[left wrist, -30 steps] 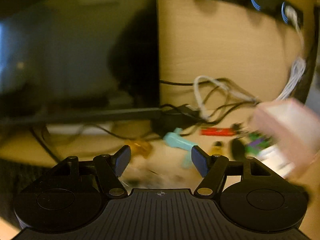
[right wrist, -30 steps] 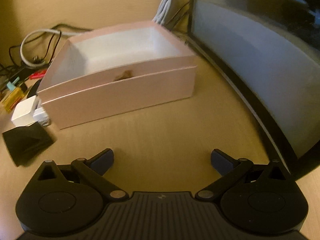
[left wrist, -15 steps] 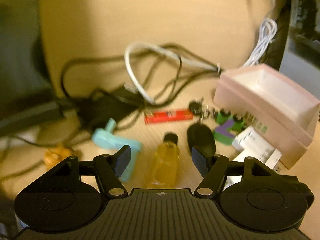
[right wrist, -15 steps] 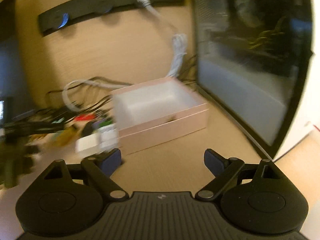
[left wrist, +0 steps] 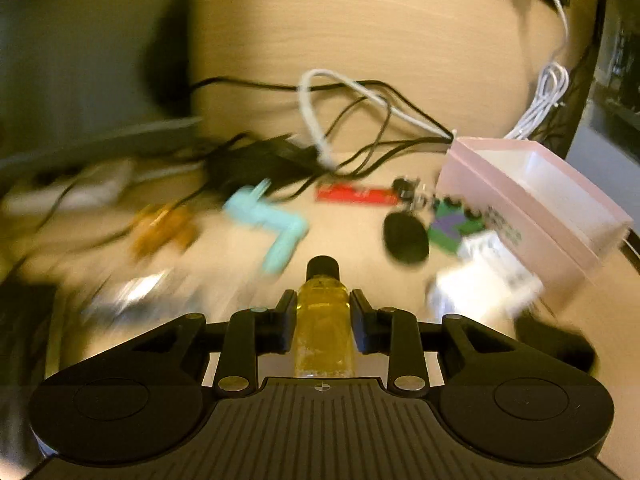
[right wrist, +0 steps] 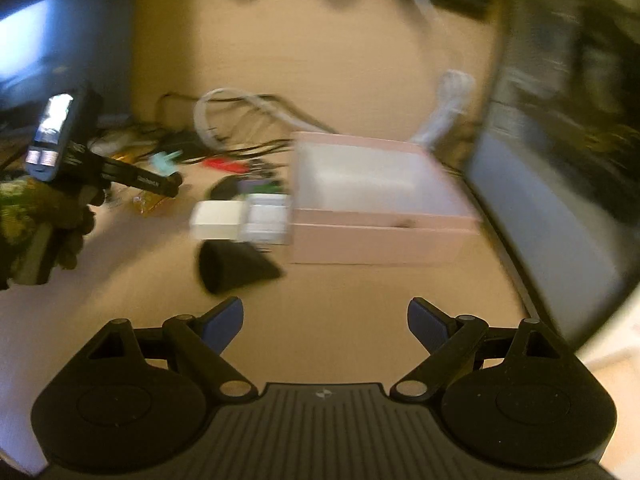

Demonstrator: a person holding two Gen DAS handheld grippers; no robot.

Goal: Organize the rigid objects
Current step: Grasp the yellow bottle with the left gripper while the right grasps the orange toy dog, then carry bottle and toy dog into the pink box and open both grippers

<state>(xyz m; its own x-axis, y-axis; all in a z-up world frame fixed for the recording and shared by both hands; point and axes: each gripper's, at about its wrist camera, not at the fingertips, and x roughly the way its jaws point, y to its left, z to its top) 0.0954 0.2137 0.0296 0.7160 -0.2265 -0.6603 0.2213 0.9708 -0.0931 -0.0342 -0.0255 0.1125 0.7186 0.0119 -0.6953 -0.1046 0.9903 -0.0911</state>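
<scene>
My left gripper (left wrist: pixel 323 305) is shut on a small yellow bottle (left wrist: pixel 323 316) with a black cap, held between the fingers. A pink open box (left wrist: pixel 532 196) stands to the right; it also shows in the right wrist view (right wrist: pixel 380 200), empty inside. Loose items lie left of the box: a teal piece (left wrist: pixel 268 216), a red stick (left wrist: pixel 356 195), a black oval fob (left wrist: pixel 405 236), a green and purple toy (left wrist: pixel 450 226) and a white charger (left wrist: pixel 484 284). My right gripper (right wrist: pixel 325 320) is open and empty, in front of the box. The left gripper (right wrist: pixel 158 184) shows from the side in the right wrist view.
Black and white cables (left wrist: pixel 344 120) tangle behind the items. A monitor (right wrist: pixel 560 184) stands right of the box, another screen (left wrist: pixel 80 80) at the left. A black wedge-shaped object (right wrist: pixel 234 266) lies in front of the charger (right wrist: pixel 218 220). The views are motion blurred.
My left gripper has closed on the yellow bottle, which lay between its open fingers half a second ago. The right gripper has swung and still stays open before the box.
</scene>
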